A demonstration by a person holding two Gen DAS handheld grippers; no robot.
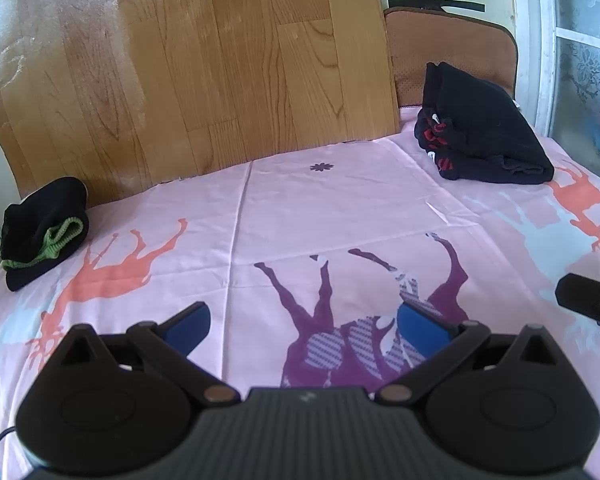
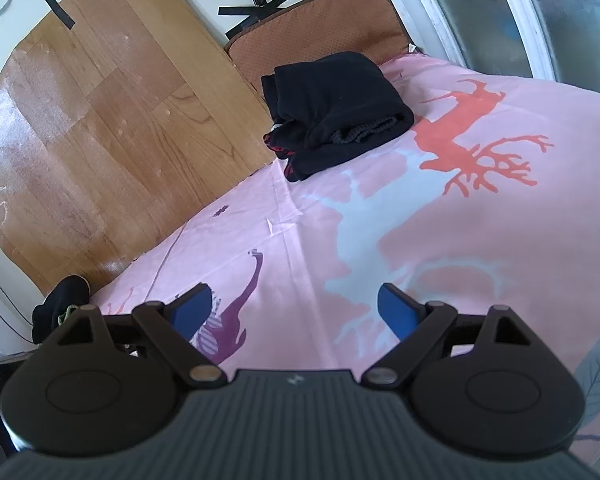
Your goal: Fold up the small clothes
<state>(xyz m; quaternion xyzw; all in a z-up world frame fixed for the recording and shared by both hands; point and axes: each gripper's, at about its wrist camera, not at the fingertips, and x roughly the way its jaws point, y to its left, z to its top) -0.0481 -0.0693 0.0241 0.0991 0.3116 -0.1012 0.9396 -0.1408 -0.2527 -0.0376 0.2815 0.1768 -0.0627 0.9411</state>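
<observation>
Both my tongs are spread wide and hold nothing. My left tongs (image 1: pixel 304 326) hang over the bare pink sheet (image 1: pixel 340 200), and so do my right tongs (image 2: pixel 296 308).

Two dark bundles of clothing lie on the sheet. The small black piece with green trim (image 1: pixel 46 230) sits at the left edge of the left view, against the wooden board (image 1: pixel 200 60); in the right view it is only a dark lump at the lower left. The bigger black pile with red marks (image 2: pixel 332 108) lies in the upper middle of the right view and at the upper right of the left view, its long side running along the brown cushion (image 2: pixel 312 28).

I judge the green-trimmed piece nearer my left tongs and the black pile nearer my right. Neither is between the fingers; both lie well ahead. I cannot tell which piece is still unfolded.
</observation>
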